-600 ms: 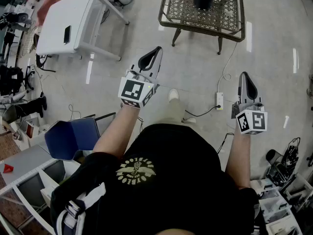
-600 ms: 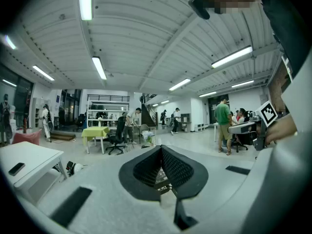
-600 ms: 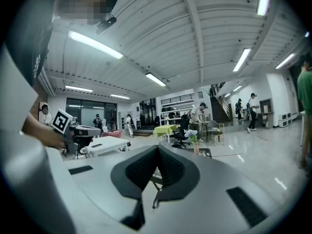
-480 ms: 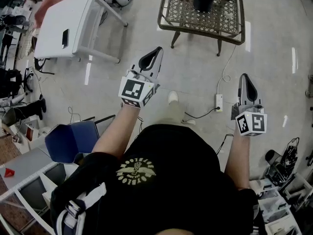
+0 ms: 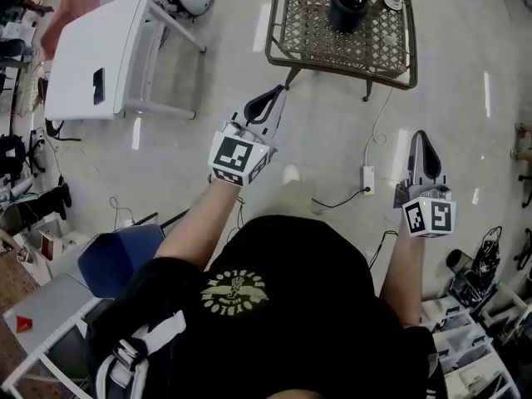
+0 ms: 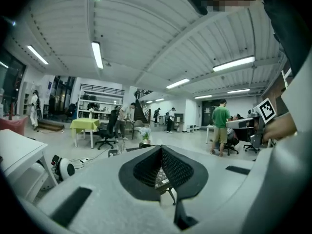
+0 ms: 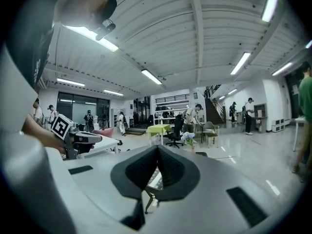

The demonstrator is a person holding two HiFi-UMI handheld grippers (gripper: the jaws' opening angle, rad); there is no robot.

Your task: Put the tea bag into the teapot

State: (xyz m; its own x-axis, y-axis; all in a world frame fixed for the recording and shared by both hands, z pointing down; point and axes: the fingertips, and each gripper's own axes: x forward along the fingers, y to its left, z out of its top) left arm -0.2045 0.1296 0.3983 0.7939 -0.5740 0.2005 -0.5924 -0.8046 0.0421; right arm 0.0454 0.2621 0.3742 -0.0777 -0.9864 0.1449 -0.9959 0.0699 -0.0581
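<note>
With our left gripper (image 5: 274, 96) and right gripper (image 5: 421, 137) both clenched on nothing, we should step toward the wire table (image 5: 307, 44) at twelve o'clock, where the dark teapot (image 5: 347, 5) stands, and spread the jaws only once we spot the tea bag, which we cannot make out from here.

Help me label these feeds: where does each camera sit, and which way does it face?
Head view: on the person's head, facing steeply down; torso, forearms, left gripper, right gripper.
Left gripper view: rides that gripper, looks along its shut jaws; right gripper at right.
Right gripper view: likewise; left gripper at left.
Shared: wire table ahead.
</note>
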